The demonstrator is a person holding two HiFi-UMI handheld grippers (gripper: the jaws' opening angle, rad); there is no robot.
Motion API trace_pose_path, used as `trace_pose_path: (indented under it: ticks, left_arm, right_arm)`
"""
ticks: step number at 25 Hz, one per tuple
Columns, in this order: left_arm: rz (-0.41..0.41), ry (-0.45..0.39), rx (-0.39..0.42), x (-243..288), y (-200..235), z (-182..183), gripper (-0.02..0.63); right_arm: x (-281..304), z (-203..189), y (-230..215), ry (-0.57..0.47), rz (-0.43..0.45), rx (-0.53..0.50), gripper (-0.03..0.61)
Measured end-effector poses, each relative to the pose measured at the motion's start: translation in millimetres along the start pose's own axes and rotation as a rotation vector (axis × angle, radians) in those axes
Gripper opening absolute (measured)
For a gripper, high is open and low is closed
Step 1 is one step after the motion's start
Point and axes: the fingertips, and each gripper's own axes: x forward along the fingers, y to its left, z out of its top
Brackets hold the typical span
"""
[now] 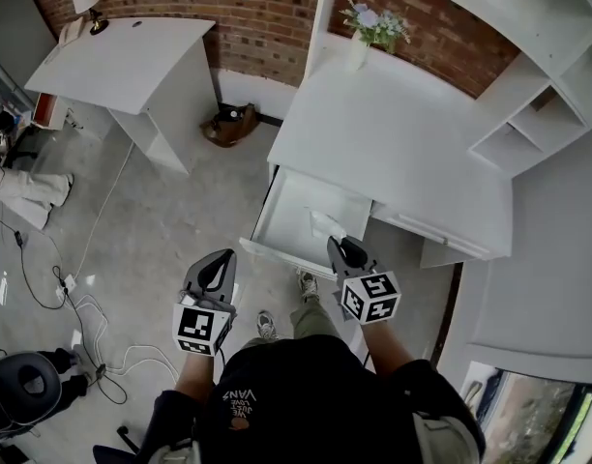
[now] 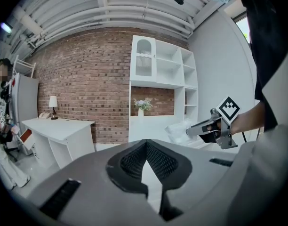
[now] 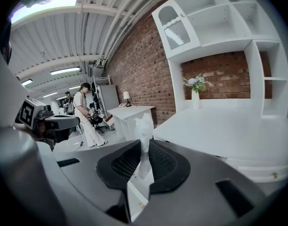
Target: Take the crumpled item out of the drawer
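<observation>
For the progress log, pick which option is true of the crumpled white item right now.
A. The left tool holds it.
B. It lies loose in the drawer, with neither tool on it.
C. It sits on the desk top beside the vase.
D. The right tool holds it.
D: the right tool is clamped on the crumpled white item in front of the open drawer, while the left tool has nothing between its jaws.

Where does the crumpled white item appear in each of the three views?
Head view: crumpled item at centre, at the open drawer.
Left gripper view: right of centre, at the right gripper tip.
Right gripper view: centre, pinched between the jaws.
Shared landmark: the flower vase.
</observation>
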Motion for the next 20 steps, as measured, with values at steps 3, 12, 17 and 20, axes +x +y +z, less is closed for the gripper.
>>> trace_pose_path:
  ticks: [3, 12, 17, 20]
  left_arm:
    - [0.021, 0.009, -0.018, 19.5, 1.7, -0.7, 0.006]
    - [0.106, 0.029, -0.075, 66.9, 20.3, -6.3, 0.006]
    - [0.141, 0.052, -0.100, 80.2, 35.2, -17.5, 0.006]
    - [0.162, 0.057, -0.111, 84.6, 42.8, -22.7, 0.006]
  right_arm:
    - [27.4, -6.2, -13.3, 0.044, 0.037, -0.005, 0.044]
    - [117.7, -30.4, -43.1, 0.181, 0.149, -0.041, 0.044]
    - [161.7, -59.8, -46.3, 0.279, 0.201, -0.054, 0.045]
    - [183.0, -85.8, -46.1, 0.353, 0.231, -0.066, 0.044]
